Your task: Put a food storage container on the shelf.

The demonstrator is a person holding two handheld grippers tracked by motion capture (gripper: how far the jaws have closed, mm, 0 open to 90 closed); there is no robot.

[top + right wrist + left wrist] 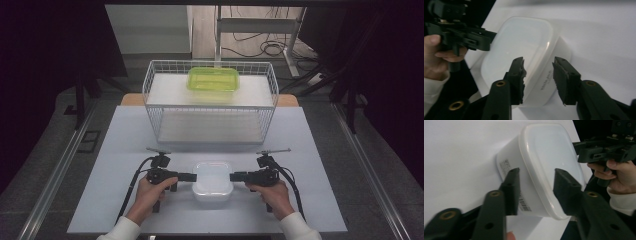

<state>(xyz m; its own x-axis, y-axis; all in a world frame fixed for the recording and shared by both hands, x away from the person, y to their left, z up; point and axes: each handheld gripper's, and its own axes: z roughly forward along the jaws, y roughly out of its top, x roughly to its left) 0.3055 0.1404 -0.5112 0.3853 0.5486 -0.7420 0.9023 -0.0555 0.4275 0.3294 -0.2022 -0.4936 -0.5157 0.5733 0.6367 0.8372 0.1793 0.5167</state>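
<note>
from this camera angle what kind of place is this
Probably a lab or test workspace rather than a home: a bare white table, a wire basket rack set up on it, and loose cables across the floor behind.

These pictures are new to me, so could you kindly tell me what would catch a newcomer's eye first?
First is the white lidded container at the near middle of the table, flanked by the left gripper and the right gripper, each with open fingers at one end of it. Next is the bright green container on the top shelf of the white wire rack behind.
</note>
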